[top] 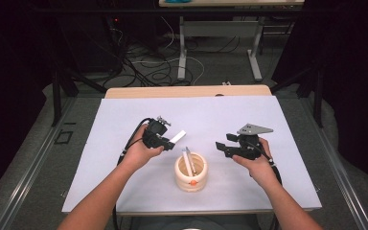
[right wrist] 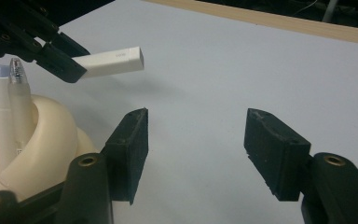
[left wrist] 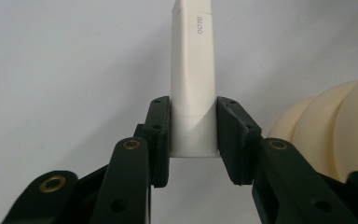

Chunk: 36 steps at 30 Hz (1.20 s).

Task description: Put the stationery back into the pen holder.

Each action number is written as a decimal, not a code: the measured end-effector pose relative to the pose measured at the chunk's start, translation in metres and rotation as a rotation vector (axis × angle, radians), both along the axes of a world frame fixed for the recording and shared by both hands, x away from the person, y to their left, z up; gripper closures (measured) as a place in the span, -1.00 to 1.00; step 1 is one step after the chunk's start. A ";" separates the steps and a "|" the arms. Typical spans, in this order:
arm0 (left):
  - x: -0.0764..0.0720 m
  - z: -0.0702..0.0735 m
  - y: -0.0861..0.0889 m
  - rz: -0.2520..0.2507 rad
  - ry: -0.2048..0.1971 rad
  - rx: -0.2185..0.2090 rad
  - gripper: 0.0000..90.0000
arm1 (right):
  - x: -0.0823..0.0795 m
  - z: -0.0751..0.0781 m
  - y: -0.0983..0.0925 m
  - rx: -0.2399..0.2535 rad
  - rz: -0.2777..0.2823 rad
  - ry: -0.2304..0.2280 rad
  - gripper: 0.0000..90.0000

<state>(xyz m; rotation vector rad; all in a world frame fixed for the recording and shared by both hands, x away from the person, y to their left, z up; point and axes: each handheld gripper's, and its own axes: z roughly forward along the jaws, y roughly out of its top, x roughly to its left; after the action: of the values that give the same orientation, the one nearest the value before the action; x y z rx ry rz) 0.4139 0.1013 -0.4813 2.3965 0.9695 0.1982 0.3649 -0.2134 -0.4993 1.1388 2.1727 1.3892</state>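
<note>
High view: left gripper (top: 170,140) clamped on white stick (top: 178,137), carried beside cream holder (top: 190,173); right gripper (top: 223,143) spread, empty; next, likely tip stick upright into holder.

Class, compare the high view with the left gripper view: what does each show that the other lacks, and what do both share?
High view alone: both forearms, the right claw open with nothing in it, two pens standing in the holder, and the floor cables beyond the table.

Left gripper view alone: small grey print on the white bar and the pads pressing its sides.

Both: the left claw shut on that bar, beside the cream ribbed holder.
</note>
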 end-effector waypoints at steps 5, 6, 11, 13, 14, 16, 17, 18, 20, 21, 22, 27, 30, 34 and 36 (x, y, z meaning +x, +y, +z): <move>-0.010 0.011 -0.005 -0.020 -0.096 0.048 0.49 | 0.000 0.000 0.001 -0.003 0.001 -0.005 -0.11; -0.013 0.013 -0.006 -0.027 -0.119 0.065 0.49 | 0.000 0.000 0.001 -0.004 0.001 -0.007 -0.11; -0.023 0.023 -0.011 -0.083 -0.197 0.135 0.49 | 0.001 0.001 0.000 -0.005 0.002 -0.011 -0.11; -0.027 0.026 -0.014 -0.100 -0.250 0.183 0.49 | 0.000 0.002 0.000 -0.010 0.003 -0.009 -0.11; -0.029 0.027 -0.016 -0.115 -0.277 0.211 0.49 | 0.000 0.002 0.000 -0.011 0.005 -0.010 -0.11; -0.033 0.029 -0.018 -0.129 -0.312 0.259 0.49 | 0.000 0.002 0.000 -0.012 0.003 -0.011 -0.12; -0.035 0.030 -0.019 -0.144 -0.326 0.281 0.49 | 0.001 0.002 0.000 -0.018 0.006 -0.024 -0.13; -0.037 0.030 -0.020 -0.151 -0.347 0.296 0.49 | 0.001 0.003 0.000 -0.020 0.005 -0.024 -0.14; -0.040 0.031 -0.021 -0.167 -0.379 0.327 0.49 | 0.000 0.004 0.001 -0.020 0.010 -0.022 -0.16; -0.041 0.032 -0.021 -0.173 -0.394 0.342 0.49 | 0.001 0.005 0.001 -0.025 0.013 -0.032 -0.17; -0.043 0.033 -0.022 -0.180 -0.409 0.355 0.49 | 0.000 0.006 0.001 -0.027 0.015 -0.028 -0.19; -0.050 0.037 -0.023 -0.202 -0.475 0.395 0.49 | 0.000 0.009 0.005 -0.050 0.029 -0.033 -0.27; -0.054 0.040 -0.024 -0.223 -0.505 0.423 0.49 | 0.001 0.013 0.008 -0.082 0.053 -0.050 -0.30; -0.062 0.042 -0.026 -0.255 -0.558 0.447 0.49 | 0.004 0.020 0.012 -0.136 0.097 -0.059 -0.31; -0.066 0.042 -0.027 -0.277 -0.586 0.456 0.49 | 0.005 0.025 0.015 -0.163 0.118 -0.065 -0.31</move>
<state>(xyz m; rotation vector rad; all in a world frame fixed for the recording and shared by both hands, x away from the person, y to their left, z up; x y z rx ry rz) 0.3478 0.0744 -0.4389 2.5881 0.3371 1.0404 0.3701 -0.1983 -0.4741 0.9078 2.2912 1.2496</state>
